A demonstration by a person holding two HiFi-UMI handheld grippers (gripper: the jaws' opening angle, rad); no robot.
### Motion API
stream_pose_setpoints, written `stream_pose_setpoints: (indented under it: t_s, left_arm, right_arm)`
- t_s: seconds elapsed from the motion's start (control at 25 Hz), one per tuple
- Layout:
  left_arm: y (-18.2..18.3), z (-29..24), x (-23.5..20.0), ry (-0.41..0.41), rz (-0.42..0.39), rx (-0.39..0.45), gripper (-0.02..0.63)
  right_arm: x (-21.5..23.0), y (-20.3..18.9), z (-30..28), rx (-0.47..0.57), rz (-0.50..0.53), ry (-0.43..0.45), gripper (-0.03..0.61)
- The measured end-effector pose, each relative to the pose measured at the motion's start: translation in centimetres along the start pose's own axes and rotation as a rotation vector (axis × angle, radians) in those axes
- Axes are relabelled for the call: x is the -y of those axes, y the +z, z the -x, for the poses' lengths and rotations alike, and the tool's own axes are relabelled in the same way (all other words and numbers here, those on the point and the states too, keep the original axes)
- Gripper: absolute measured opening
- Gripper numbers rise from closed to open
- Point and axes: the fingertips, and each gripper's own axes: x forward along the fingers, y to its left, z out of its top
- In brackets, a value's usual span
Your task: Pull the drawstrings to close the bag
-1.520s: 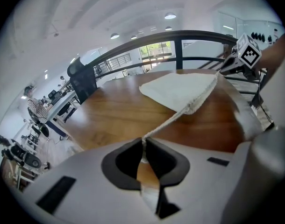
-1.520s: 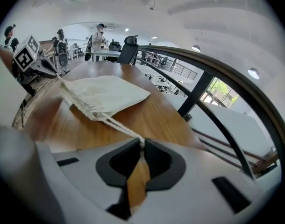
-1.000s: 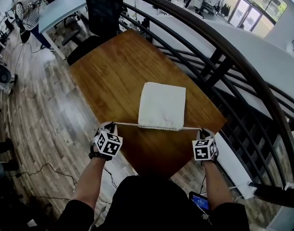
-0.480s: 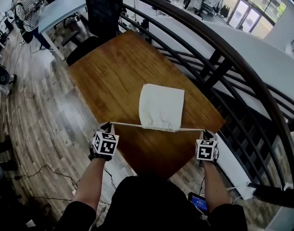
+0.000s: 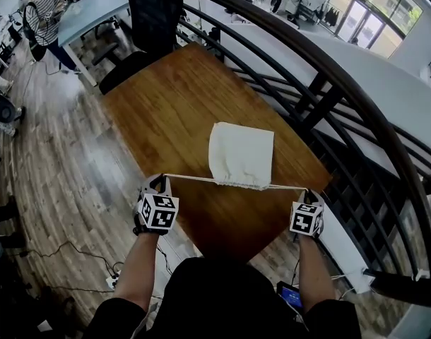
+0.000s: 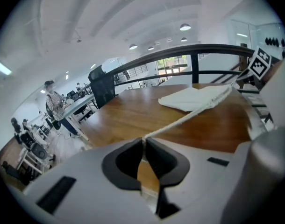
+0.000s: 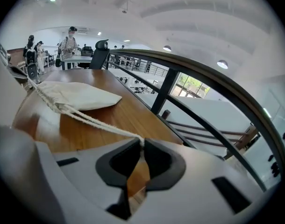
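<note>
2 grippers are being held at the near edge of the table, each clamped on a cord. The left gripper (image 5: pixel 159 180) (image 6: pixel 143 141) is being kept with its jaws pressed together on the end of the left drawstring (image 5: pixel 191 179) (image 6: pixel 189 115), which is being pinched right at the tips. The right gripper (image 5: pixel 309 193) (image 7: pixel 142 141) is being kept closed in the same way on the right drawstring (image 5: pixel 286 188) (image 7: pixel 96 122), seen there as 2 strands running side by side.

Both cords are being stretched in a nearly straight line away from each other, and they are being led into the gathered mouth of the bag (image 5: pixel 240 154) (image 6: pixel 194 97) (image 7: pixel 81 94). That white cloth bag is lying flat on the wooden table (image 5: pixel 173 111), between the 2 grippers and a little beyond them, with its puckered opening turned toward the near edge.

Behind and to the right, the table is being bordered by a dark curved railing (image 5: pixel 328 62). At the far end a black chair (image 5: pixel 148 13) is being shown beside the table, and on the wooden floor (image 5: pixel 67 168) further left a person (image 5: pixel 42 16) in a striped top is standing.
</note>
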Motion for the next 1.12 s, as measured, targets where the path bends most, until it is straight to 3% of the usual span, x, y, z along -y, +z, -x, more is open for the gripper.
stream_pose_setpoints:
  t_s: [0.08, 0.24, 0.4, 0.52, 0.72, 0.92, 1.12]
  left_arm:
    - [-0.3, 0.1, -1.0, 0.012, -0.017, -0.001, 0.034]
    - [-1.4, 0.1, -2.7, 0.030, 0.030, -0.024, 0.034]
    - [-1.2, 0.1, -2.7, 0.044, 0.060, -0.029, 0.034]
    - [-1.3, 0.1, -3.0, 0.050, 0.055, -0.028, 0.034]
    - [-2.2, -0.4, -3.1, 0.029, 0.063, -0.053, 0.034]
    - [-2.5, -0.4, -3.5, 0.025, 0.053, -0.062, 0.034]
    - [-2.8, -1.0, -3.0, 0.035, 0.117, -0.079, 0.034]
  right_arm:
    - [1.0, -0.2, 0.0, 0.014, 0.016, -0.015, 0.025]
    - [1.2, -0.2, 0.4, 0.029, 0.057, -0.015, 0.026]
    - [1.0, 0.0, 0.6, 0.028, 0.022, -0.012, 0.026]
    - [0.8, 0.4, 0.8, 0.043, 0.076, -0.019, 0.026]
    - [0.4, 0.2, 0.3, 0.053, 0.005, 0.012, 0.026]
    - [0.8, -0.5, 0.1, 0.038, 0.050, 0.015, 0.026]
    - [1.3, -0.6, 0.2, 0.026, 0.037, -0.013, 0.026]
